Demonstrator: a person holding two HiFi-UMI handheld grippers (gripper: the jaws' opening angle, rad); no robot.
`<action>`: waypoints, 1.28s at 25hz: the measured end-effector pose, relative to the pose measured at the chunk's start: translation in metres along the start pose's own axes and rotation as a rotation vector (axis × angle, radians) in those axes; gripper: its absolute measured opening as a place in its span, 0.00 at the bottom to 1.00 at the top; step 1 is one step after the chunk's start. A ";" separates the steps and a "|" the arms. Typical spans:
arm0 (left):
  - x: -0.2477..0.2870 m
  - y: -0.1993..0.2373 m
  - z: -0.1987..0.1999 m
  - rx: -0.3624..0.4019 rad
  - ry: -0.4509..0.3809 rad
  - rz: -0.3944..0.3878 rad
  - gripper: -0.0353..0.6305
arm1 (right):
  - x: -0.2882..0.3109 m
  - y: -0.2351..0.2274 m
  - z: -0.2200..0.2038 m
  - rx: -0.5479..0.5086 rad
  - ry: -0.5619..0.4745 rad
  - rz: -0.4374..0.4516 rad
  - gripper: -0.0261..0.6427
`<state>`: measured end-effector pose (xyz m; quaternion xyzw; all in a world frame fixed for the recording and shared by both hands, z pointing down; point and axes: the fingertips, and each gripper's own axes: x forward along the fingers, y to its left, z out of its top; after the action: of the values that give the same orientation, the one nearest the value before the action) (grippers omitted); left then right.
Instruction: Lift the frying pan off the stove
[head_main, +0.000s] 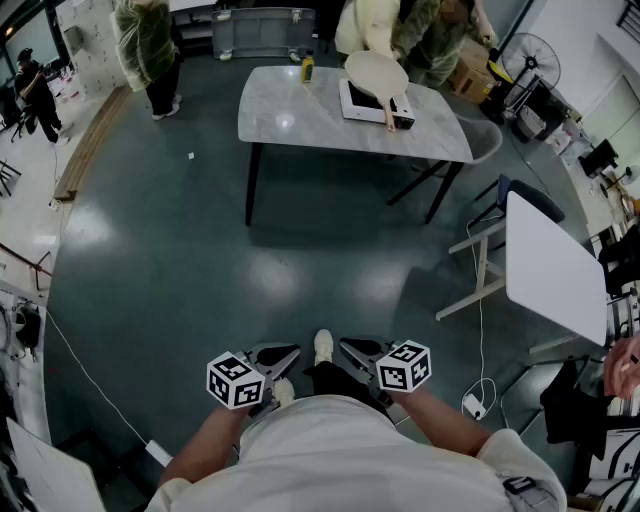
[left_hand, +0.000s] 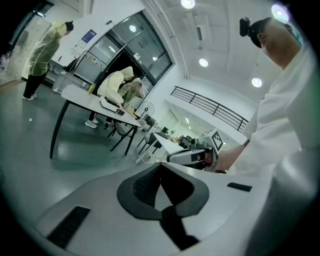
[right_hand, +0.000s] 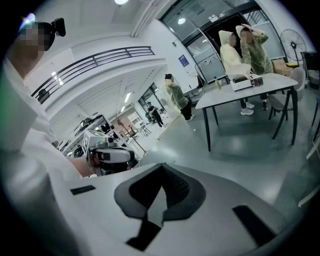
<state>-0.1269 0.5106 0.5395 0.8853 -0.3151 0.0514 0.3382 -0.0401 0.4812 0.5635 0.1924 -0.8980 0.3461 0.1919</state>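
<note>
Clenched tight with nothing between them, both pairs of fingers are empty. Just below the camera, the left gripper and right gripper are held low against the person's body, tips angled toward each other above the dark floor. Well apart from them, across the room, the frying pan sits on the stove toward the right end of the grey table, beside people in pale coveralls.
</note>
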 end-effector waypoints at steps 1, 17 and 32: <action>0.010 0.003 0.009 0.011 0.000 -0.005 0.08 | 0.002 -0.010 0.007 0.008 -0.007 0.000 0.04; 0.160 0.055 0.158 0.089 0.043 -0.010 0.09 | -0.007 -0.155 0.150 0.079 -0.182 0.073 0.10; 0.261 0.105 0.222 0.023 0.042 -0.038 0.13 | -0.032 -0.291 0.207 0.204 -0.250 -0.012 0.18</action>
<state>-0.0085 0.1739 0.5083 0.8936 -0.2906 0.0671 0.3356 0.0830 0.1449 0.5654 0.2577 -0.8739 0.4077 0.0602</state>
